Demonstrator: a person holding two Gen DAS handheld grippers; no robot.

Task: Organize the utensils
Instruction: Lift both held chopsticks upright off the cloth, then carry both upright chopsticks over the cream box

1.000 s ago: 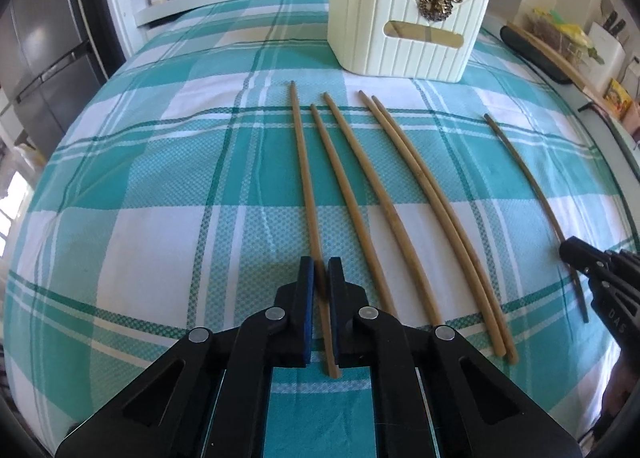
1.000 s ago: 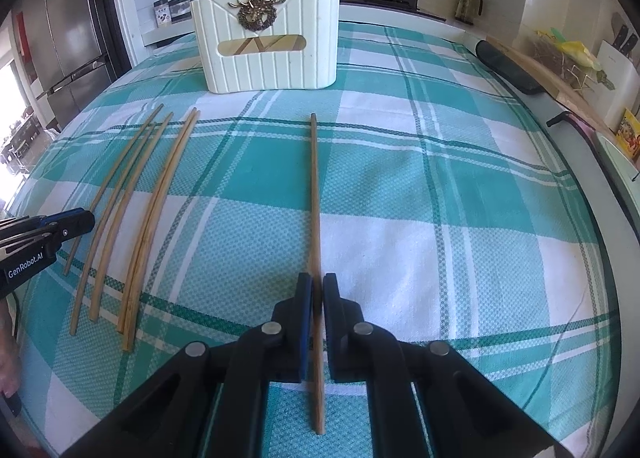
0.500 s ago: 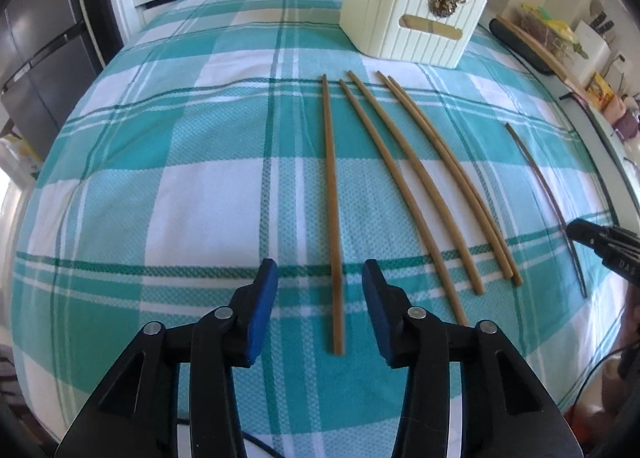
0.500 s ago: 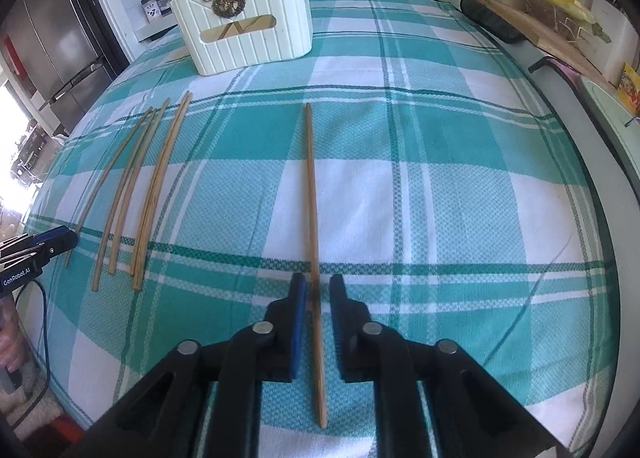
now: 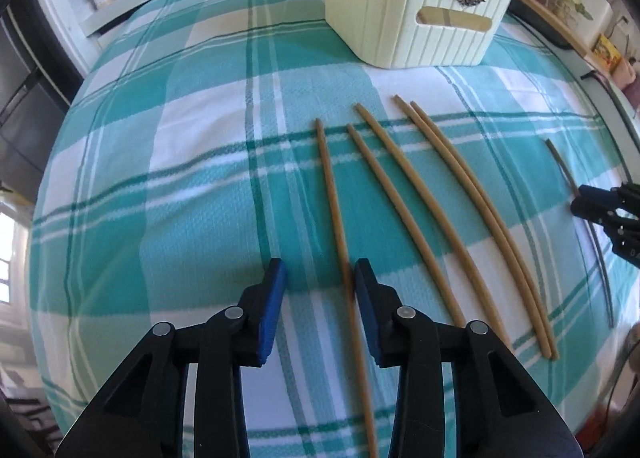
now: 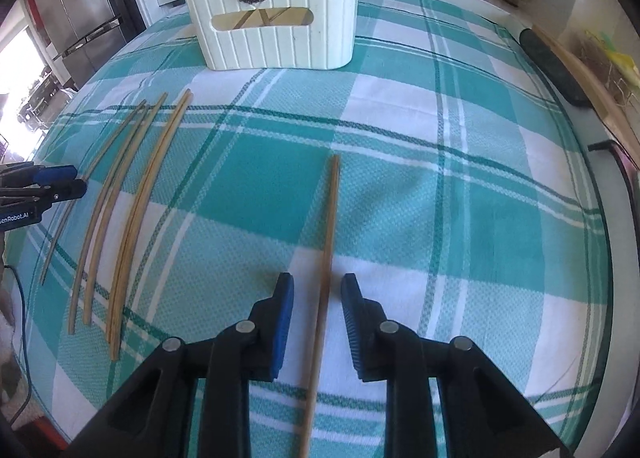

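The left claw [image 5: 318, 278] is showing black angular linkage arms with round silver pivot pins and blue pads lining its fingers [image 5: 272, 310]. The right claw [image 6: 318, 290] is wearing the same black frame, silver pins and ribbed blue pads. White "enRobot.AI" lettering is showing on the left one's black body.

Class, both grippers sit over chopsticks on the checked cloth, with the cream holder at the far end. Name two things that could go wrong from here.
1. The left gripper has been closing off-centre; its chopstick lies against one jaw, so it may roll aside.
2. The right gripper straddles the lone chopstick near its end; lifted there, it may droop and miss the holder.
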